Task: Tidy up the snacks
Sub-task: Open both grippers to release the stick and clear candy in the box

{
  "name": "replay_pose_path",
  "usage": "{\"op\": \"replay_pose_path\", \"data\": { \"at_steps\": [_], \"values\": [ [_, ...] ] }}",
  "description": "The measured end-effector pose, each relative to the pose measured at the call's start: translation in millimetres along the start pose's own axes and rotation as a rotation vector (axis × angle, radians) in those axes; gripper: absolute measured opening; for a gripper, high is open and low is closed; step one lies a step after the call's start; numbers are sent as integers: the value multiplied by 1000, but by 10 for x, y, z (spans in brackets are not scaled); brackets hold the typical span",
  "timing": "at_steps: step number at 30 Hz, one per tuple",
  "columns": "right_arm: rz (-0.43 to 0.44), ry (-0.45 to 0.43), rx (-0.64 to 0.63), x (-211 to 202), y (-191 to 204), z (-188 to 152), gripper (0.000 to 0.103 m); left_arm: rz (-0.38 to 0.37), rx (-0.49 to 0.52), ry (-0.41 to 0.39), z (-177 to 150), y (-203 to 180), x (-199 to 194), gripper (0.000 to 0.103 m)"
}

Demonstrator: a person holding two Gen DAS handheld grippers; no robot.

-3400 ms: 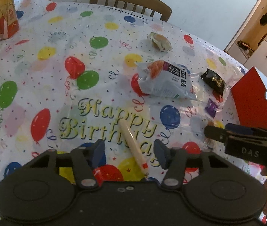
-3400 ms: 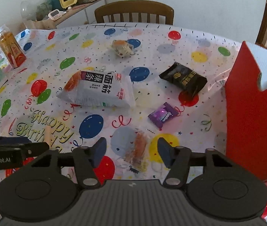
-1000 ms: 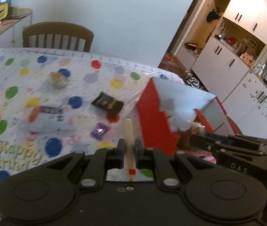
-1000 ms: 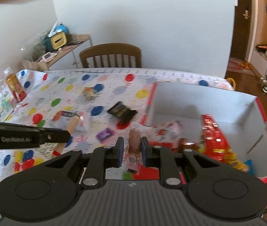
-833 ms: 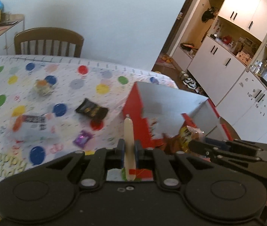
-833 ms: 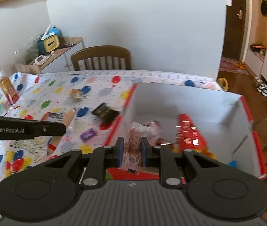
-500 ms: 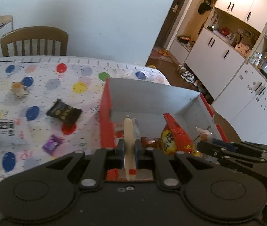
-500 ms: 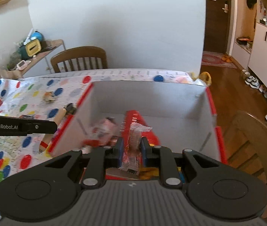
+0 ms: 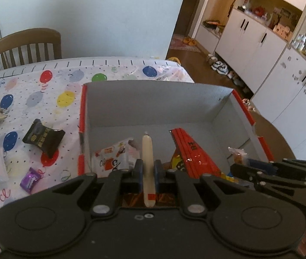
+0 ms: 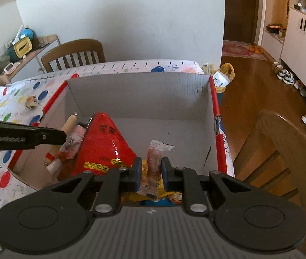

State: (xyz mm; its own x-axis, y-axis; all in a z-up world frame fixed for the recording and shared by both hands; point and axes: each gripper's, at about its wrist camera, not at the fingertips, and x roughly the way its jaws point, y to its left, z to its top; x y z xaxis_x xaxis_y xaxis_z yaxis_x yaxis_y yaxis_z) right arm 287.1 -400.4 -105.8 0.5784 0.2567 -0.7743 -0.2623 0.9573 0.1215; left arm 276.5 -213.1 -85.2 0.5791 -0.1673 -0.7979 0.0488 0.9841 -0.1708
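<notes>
- Left wrist view: our left gripper (image 9: pixel 146 169) pinches a cream sausage stick (image 9: pixel 147 157) upright between pressed pads, above the open box (image 9: pixel 153 103).
- Right wrist view: our right gripper (image 10: pixel 151 170) clamps a clear-wrapped snack (image 10: pixel 154 164), jaws nearly together, over the box's red chip bag (image 10: pixel 105 149).
- We cannot read the wrapped snack's label; our gripper bodies hide the box's near edge.
- Farther left, a black packet (image 9: pixel 42 138) and purple candy (image 9: pixel 30 178) lie on the balloon tablecloth (image 9: pixel 66 86).
- Compared with a second ago, both grippers have moved from beside the box to over its inside.
</notes>
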Motion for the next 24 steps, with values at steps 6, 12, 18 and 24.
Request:
{"op": "replay_pose_path", "data": {
  "at_steps": [6, 12, 18, 24],
  "values": [
    [8, 29, -13, 79, -52, -18, 19, 24, 10, 46, 15, -59, 182, 7],
    [9, 46, -29, 120, -51, -45, 19, 39, 13, 84, -19, -94, 291, 8],
    [14, 61, -33, 146, -75, -43, 19, 46, 20, 100, -35, -113, 344, 18],
    [11, 84, -19, 170, -106, -39, 19, 37, 12, 101, -49, -126, 349, 33]
  ]
}}
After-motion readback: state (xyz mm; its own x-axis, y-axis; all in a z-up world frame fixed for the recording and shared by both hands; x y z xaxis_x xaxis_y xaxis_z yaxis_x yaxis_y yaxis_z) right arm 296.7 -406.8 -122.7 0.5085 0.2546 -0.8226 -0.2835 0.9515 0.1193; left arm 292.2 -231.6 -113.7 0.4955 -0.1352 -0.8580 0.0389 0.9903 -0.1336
